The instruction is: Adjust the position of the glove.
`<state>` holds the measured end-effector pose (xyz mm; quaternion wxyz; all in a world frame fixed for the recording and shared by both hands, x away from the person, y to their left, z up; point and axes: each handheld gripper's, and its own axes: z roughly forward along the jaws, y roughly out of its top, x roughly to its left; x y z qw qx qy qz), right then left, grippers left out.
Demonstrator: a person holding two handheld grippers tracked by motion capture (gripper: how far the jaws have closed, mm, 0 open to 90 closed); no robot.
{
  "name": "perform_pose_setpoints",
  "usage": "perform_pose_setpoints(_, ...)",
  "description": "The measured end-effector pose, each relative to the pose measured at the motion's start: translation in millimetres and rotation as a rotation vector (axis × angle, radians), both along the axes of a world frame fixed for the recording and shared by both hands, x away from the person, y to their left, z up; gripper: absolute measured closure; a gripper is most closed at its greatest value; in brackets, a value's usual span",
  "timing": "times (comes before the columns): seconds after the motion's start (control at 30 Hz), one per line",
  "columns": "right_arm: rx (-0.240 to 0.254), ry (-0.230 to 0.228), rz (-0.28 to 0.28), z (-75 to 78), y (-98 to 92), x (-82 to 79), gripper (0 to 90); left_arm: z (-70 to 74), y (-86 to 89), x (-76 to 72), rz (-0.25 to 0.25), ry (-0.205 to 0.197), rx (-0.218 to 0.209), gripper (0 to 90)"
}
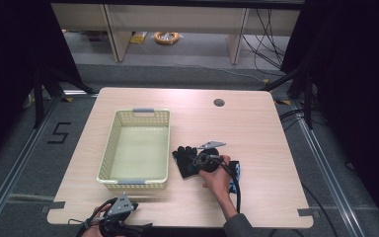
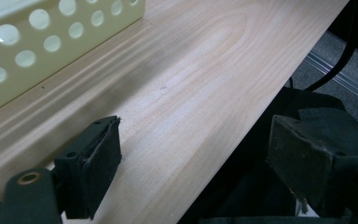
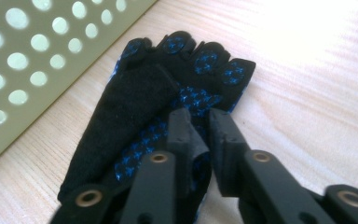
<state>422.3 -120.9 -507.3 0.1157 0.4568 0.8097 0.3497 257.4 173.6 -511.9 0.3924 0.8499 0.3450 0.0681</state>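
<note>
A black glove point(image 1: 184, 160) with blue dots lies flat on the wooden table, just right of a pale yellow perforated basket point(image 1: 109, 148). My right gripper point(image 1: 196, 161) rests on it. In the right gripper view the jaws stand almost together, pinching the fabric of the glove point(image 3: 135, 102) near the palm, with the glove's fingers pointing away. The right gripper point(image 3: 203, 133) is shut on the glove. My left gripper point(image 1: 131, 206) hovers at the table's front edge, below the basket. Its jaws stand wide apart in the left gripper view, and the left gripper point(image 2: 193, 144) holds nothing.
The basket point(image 3: 28, 70) has nothing in it and has grey handles; its wall point(image 2: 37, 46) is close to both grippers. A blue-and-black piece of fabric point(image 1: 236, 174) lies under the right hand. A round cable hole point(image 1: 219, 102) sits at the table's far right.
</note>
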Motion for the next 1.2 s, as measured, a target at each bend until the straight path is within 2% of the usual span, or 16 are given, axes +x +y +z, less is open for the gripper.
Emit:
perform_pose_setpoints(0.07, -0.022, -0.032, 0.016, 0.8, -0.6, 0.3, 85.0, 0.2, -1.2, 0.0, 0.015, 0.01, -0.02, 16.9)
perform_pose_setpoints(0.13, -0.009, -0.031, 0.019, 1.6, -1.4, 0.6, 85.9, 0.6, 0.6, 0.4, -0.004, -0.001, 0.003, 16.9)
perform_pose_setpoints(0.2, -0.014, -0.052, 0.026, 4.6, -3.9, 0.0, 86.3, -0.3, -1.2, -1.1, 0.016, 0.018, -0.028, 16.9)
perform_pose_setpoints(0.23, 0.017, -0.063, 0.014, 5.5, -2.9, -0.8, 86.4, 0.9, 0.3, 0.5, 0.005, 0.01, -0.009, 16.9)
perform_pose_setpoints(0.27, 0.015, -0.054, 0.023, 10.4, -4.4, -2.3, 86.5, 1.0, -0.9, -0.3, 0.011, 0.013, -0.029, 16.9)
perform_pose_setpoints(0.3, 0.021, -0.093, 0.042, 18.9, -7.2, -4.4, 86.6, 0.3, -0.1, -0.4, 0.014, 0.008, -0.013, 16.9)
perform_pose_setpoints(0.33, 0.021, -0.093, 0.042, 18.9, -7.2, -4.4, 86.6, 0.3, -0.1, -0.4, 0.014, 0.008, -0.013, 16.9)
perform_pose_setpoints(0.37, 0.053, -0.062, 0.035, 25.2, -7.0, -7.5, 86.7, 0.3, 0.9, -0.1, 0.012, 0.01, -0.004, 16.9)
perform_pose_setpoints(0.4, 0.071, -0.111, 0.058, 35.6, -11.0, -11.8, 86.8, 1.5, 2.0, 1.0, 0.003, 0.001, -0.002, 16.9)
perform_pose_setpoints(0.6, 0.138, -0.15, 0.087, 59.9, -21.2, -33.9, 86.8, 1.9, 2.6, 0.5, 0.0, 0.001, -0.002, 16.9)
perform_pose_setpoints(0.63, 0.141, -0.163, 0.099, 65.7, -26.4, -43.5, 86.8, 1.5, 0.8, 0.3, 0.024, 0.013, -0.037, 16.9)
perform_pose_setpoints(0.7, 0.15, -0.179, 0.114, 67.6, -30.5, -53.2, 86.8, 0.9, 1.1, 0.4, 0.025, 0.004, -0.037, 16.9)
perform_pose_setpoints(0.8, 0.173, -0.142, 0.121, 67.7, -34.2, -65.8, 86.8, 1.8, 3.6, 1.6, 0.012, -0.001, -0.006, 16.9)
perform_pose_setpoints(0.87, 0.184, -0.122, 0.108, 65.5, -34.7, -76.1, 86.9, 2.3, 3.0, 2.1, 0.013, -0.004, -0.013, 16.9)
perform_pose_setpoints(1.17, 0.172, -0.083, 0.183, 51.7, -39.4, -99.1, 86.9, 0.9, 2.2, 0.5, 0.02, 0.003, -0.028, 16.8)
perform_pose_setpoints(1.2, 0.156, -0.091, 0.191, 51.9, -40.9, -100.4, 86.8, 1.6, 3.9, 1.6, 0.01, -0.003, 0.0, 16.8)
